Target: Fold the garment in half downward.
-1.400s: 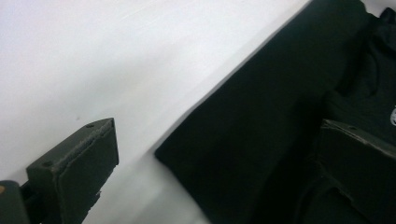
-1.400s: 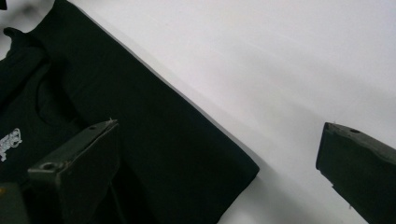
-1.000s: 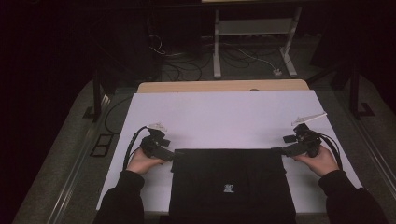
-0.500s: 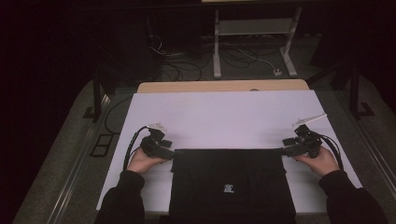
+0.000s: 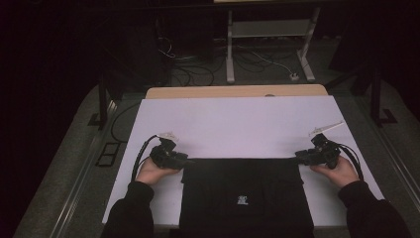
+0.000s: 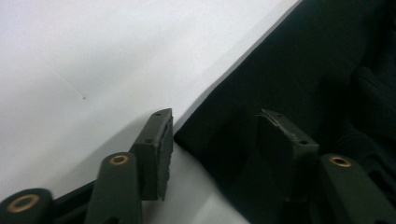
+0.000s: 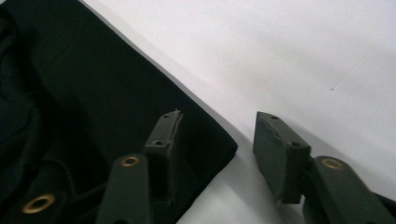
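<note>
Garment: the black garment [image 5: 246, 196] lay flat at 6 o'clock on the white table [image 5: 237, 124], long axis running 12 to 6, its straight edge toward 12.
Left gripper: I had the left gripper [image 5: 182, 159] at the garment's 10 o'clock corner, jaws half-spread and just closing, corner between them, not yet pinched.
Right gripper: the right gripper [image 5: 299, 156] straddled the 2 o'clock corner likewise, jaws closing, unclamped.
Gripper views: each showed one pad [image 6: 156, 151] over bare table, the other over cloth.
High view: a small pale logo [image 5: 242, 200].
Cut off: the garment's near end.
</note>
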